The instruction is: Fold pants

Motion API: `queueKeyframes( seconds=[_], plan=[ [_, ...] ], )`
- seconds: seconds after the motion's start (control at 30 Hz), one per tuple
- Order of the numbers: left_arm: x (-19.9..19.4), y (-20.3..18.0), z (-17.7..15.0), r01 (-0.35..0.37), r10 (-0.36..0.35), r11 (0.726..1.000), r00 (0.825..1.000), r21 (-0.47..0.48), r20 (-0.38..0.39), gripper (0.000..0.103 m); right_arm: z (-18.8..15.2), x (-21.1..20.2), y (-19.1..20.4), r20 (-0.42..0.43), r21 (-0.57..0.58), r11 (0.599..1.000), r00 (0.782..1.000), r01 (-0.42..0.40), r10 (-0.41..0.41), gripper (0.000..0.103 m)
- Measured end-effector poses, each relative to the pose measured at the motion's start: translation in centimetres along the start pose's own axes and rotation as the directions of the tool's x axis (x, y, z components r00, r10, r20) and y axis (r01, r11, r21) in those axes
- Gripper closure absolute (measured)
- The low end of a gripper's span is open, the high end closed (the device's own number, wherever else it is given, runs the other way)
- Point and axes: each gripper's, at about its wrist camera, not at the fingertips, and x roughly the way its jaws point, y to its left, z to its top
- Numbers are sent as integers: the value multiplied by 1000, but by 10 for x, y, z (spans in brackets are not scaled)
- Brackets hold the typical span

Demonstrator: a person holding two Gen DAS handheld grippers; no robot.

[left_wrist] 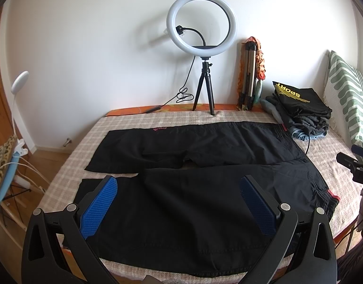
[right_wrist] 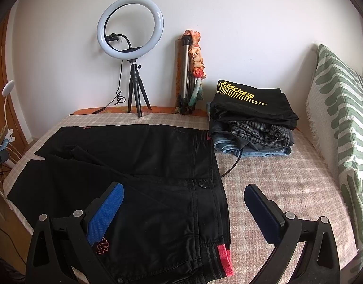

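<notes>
Across the checked bed cover [left_wrist: 70, 165]: black pants [left_wrist: 193, 201], spread flat and unfolded, legs toward the left, waistband toward the right, both legs side by side with a narrow wedge of cover showing at the crotch. Left gripper [left_wrist: 179, 203] above the near leg, jaws wide apart, nothing held, blue pads [left_wrist: 99, 203] clear of the cloth. Right gripper [right_wrist: 183, 213] above the waistband end, likewise spread and empty, one finger over the hip, the other over bare cover just beside the waist edge. Step in hand, judged: first fold, near leg laid over far leg. Advice for doing it well: pinch near edge at hem end with left and at waistband with right, single layer pair only; lift both ends level; carry across to meet the far outer seam; lay down with edges matched, no drag across the cover. Pants, description: thin woven fabric, matte black, light creasing at the thigh; black button [right_wrist: 202, 184] at the fly; red tab [right_wrist: 224, 258] with grey ribbed elastic at the near waist corner; red embroidered logo [right_wrist: 102, 246] on the hip; likely limp, prone to sagging between two grip points. Nearby: stack of folded clothes [right_wrist: 252, 123] just beyond the waistband; cable [right_wrist: 233, 163] running out from under it close to the waist edge, possible snag. Ring light [left_wrist: 202, 23] on tripod at the wall, well apart.
</notes>
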Motion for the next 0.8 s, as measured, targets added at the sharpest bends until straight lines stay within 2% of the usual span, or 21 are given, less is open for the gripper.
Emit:
queueKeyframes(
  seconds=[0.8],
  plan=[
    [1, 0, -1, -3, 3, 1000, 1000, -2, 0, 0, 2, -1, 0, 5, -7, 1000, 1000, 5, -5, 0]
  ],
)
